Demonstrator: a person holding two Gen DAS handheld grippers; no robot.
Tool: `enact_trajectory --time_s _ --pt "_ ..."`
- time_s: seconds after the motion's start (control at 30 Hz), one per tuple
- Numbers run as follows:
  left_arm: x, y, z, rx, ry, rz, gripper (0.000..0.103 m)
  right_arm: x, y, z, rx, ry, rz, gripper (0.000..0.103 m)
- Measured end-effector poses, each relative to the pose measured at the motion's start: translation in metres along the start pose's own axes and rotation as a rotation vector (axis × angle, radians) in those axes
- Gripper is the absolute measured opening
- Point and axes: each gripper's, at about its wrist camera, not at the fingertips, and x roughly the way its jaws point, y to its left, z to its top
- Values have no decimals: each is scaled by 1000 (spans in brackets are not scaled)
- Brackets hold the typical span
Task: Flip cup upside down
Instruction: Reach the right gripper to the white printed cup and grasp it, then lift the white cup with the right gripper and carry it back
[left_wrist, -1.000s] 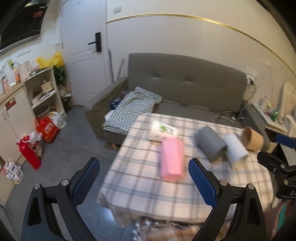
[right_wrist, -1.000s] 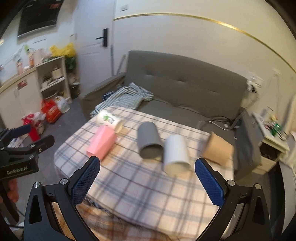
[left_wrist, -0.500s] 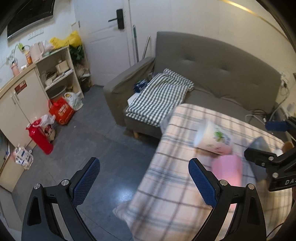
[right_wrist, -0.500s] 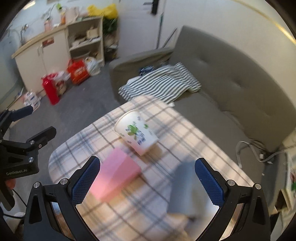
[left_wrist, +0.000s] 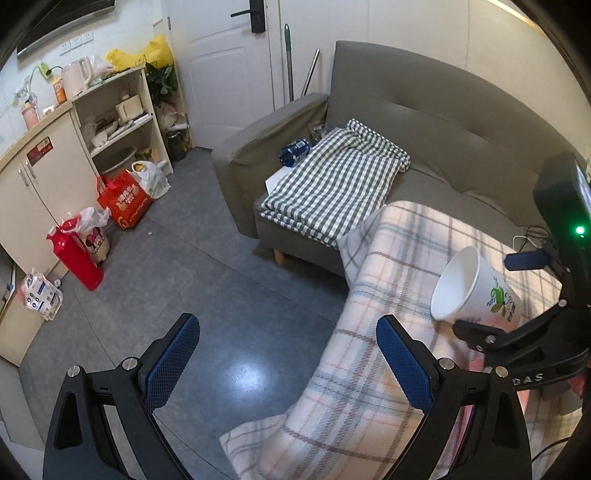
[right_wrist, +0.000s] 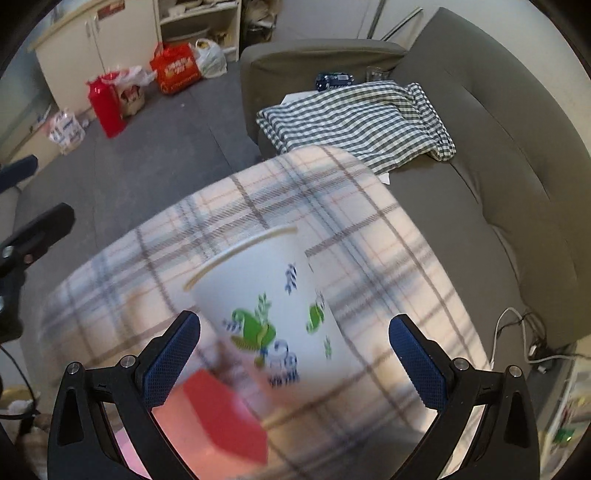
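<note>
A white paper cup (right_wrist: 273, 317) with green and blue print lies on its side on the plaid-covered table (right_wrist: 373, 236), mouth pointing away from me. My right gripper (right_wrist: 295, 350) is open, and the cup's body lies between its fingers without touching them. In the left wrist view the cup (left_wrist: 476, 291) sits at the right, mouth toward the camera, with the right gripper (left_wrist: 524, 295) around it. My left gripper (left_wrist: 288, 358) is open and empty, over the table's left edge and the floor. A pink cup (right_wrist: 225, 417) lies just below the white one.
A grey sofa (left_wrist: 436, 122) with a folded checked blanket (left_wrist: 332, 184) stands behind the table. Shelves and cupboards (left_wrist: 88, 122), a red bottle (left_wrist: 75, 254) and bags (left_wrist: 125, 199) stand at the left on the grey floor.
Both grippers have swung left and closer to the table. The right gripper has come down around the white printed cup; the grey, white and brown cups have left view.
</note>
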Motion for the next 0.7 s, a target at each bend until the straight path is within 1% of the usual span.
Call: enact_trajectory --time_s 0.13,0.17,0.2,0.27,0.33,0.43,0.57,0.7 --pt "3 -1 -3 5 14 -8 99 11 3 8 -3 15 15 92" --pt "2 -1 -3 9 14 -7 99 12 2 10 6 17 22 85" --pt "1 0 -3 12 13 -5 99 13 2 11 14 19 31 71" --pt "-4 2 -2 11 6 8 99 8 1 12 35 16 36 71" --pt "-12 5 -1 4 -5 4 99 -5 -1 12 58 -20 33 71" --pt "-29 6 0 1 -30 2 99 -32 -10 10 125 -70 20 70" --pt "-60 4 0 3 -77 -26 99 -81 -19 -3 215 -134 10 70" --pt "-96 -3 -3 12 -131 -59 99 -138 -21 -31 308 -184 -8 70"
